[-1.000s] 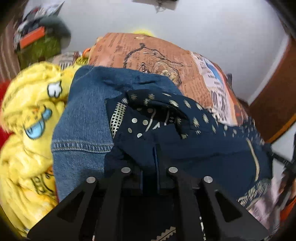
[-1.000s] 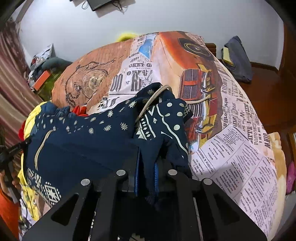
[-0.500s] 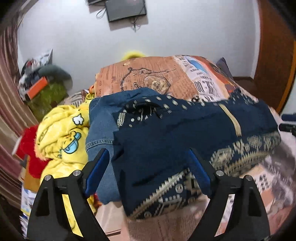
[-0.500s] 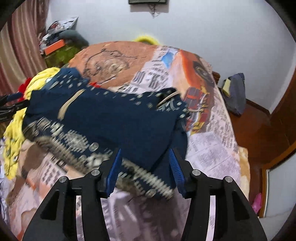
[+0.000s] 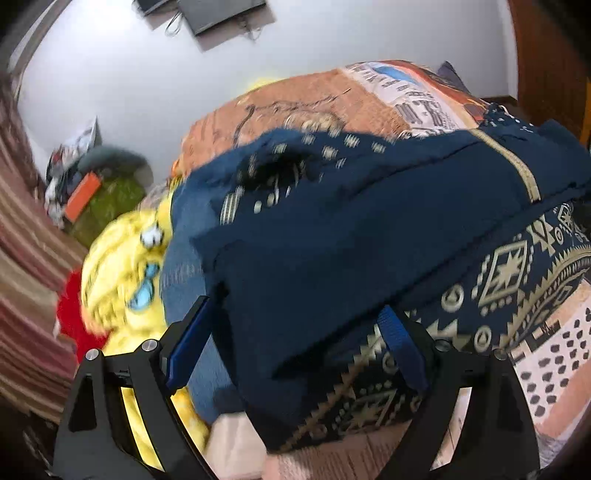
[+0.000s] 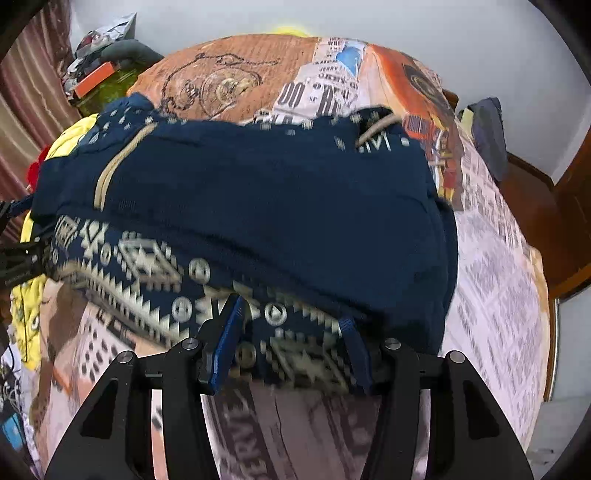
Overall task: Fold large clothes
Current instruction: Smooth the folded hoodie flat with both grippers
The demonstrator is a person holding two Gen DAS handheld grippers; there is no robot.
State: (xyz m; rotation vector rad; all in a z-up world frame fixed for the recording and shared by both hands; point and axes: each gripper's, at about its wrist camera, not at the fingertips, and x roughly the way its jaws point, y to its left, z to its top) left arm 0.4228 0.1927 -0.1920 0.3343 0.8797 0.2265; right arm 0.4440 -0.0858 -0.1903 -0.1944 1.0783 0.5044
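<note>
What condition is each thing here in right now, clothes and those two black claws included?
Navy patterned garment: folded, lying on the bed, released.
Left gripper: open, nothing pinched.
Right gripper: open, nothing pinched.
Denim garment: lying partly under the navy one.
Yellow cartoon garment: crumpled, unfolded.
Red cloth: bunched at the edge.
Printed bedspread: spread over the bed.

White wall (image 5: pixel 122 85), wall-mounted screen (image 5: pixel 221 13), striped curtain (image 5: pixel 26 258), wooden floor (image 6: pixel 532 206)
</note>
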